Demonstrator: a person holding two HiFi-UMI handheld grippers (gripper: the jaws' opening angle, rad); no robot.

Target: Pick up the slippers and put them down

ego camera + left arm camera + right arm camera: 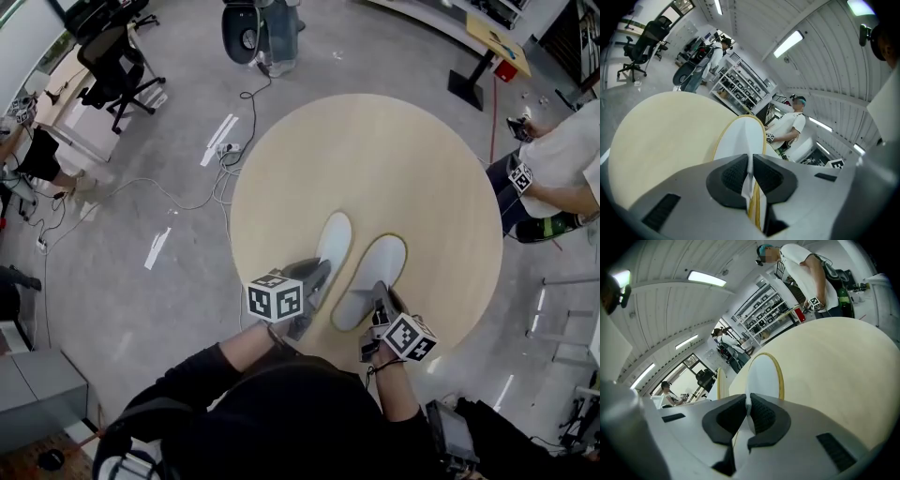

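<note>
Two white slippers with yellow-edged soles are over the round wooden table (394, 159). My left gripper (317, 277) is shut on the heel end of the left slipper (333, 242); in the left gripper view the black pads pinch its thin white upper and the sole (740, 138) stretches away ahead. My right gripper (381, 298) is shut on the heel end of the right slipper (370, 277); in the right gripper view its sole (764, 376) extends forward and the other slipper's yellow edge (718, 383) shows to its left. Whether the soles rest on the table I cannot tell.
A seated person in a white shirt (562, 159) is at the table's right edge. Cables (187, 197) trail over the floor to the left, near an office chair (117, 61). Shelving (740, 86) stands beyond the table's far side.
</note>
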